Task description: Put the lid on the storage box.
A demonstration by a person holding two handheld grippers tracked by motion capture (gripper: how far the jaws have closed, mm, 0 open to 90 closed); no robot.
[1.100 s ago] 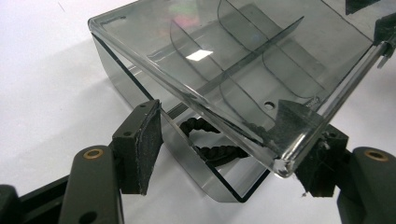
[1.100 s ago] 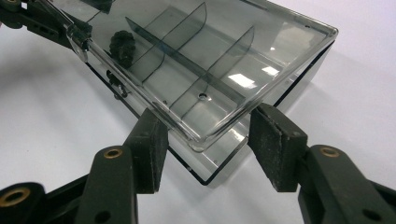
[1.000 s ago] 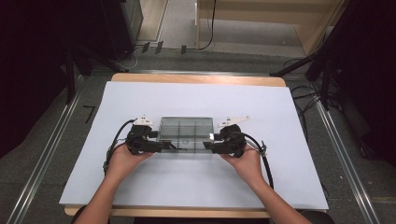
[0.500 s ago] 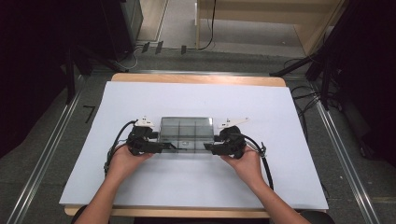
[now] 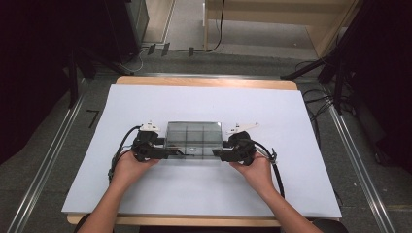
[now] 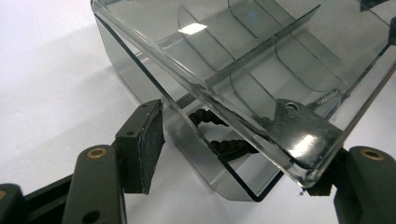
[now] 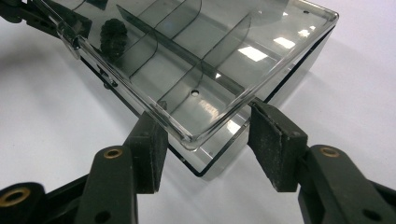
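- Writing first: there is a small embossed line on the lid of the clear plastic organizer box (image 6: pixel 261 74), near the corner in the left gripper view, but it is too small and slanted to read for certain.
- The box sits on the white sheet (image 5: pixel 291 121) covering the table, slightly toward the person's side of the middle, with its smoky dividers showing through the lid.
- The left gripper (image 5: pixel 167 153) comes in at the box's left near corner; the person's left hand (image 5: pixel 127 167) wraps it from below in the high view.
- In the left gripper view its jaws stand fairly wide, and they have just been closing a little with the box's corner between them.
- One pad (image 6: pixel 142 144) stands clear of the box's grey wall, a gap showing; the other jaw sits under the lid's rounded corner, and I cannot tell whether it touches.
- The lid there is tilted up off the base, with a dark coiled item (image 6: pixel 219 133) visible inside.
- Over to the right gripper (image 5: pixel 221 155), at the box's right near corner, held by the right hand (image 5: pixel 255 170).
- Its jaws straddle that corner at a medium spread: the lid's corner pokes between the two pads (image 7: pixel 275 144), both close beside the box; firm contact I cannot make out.
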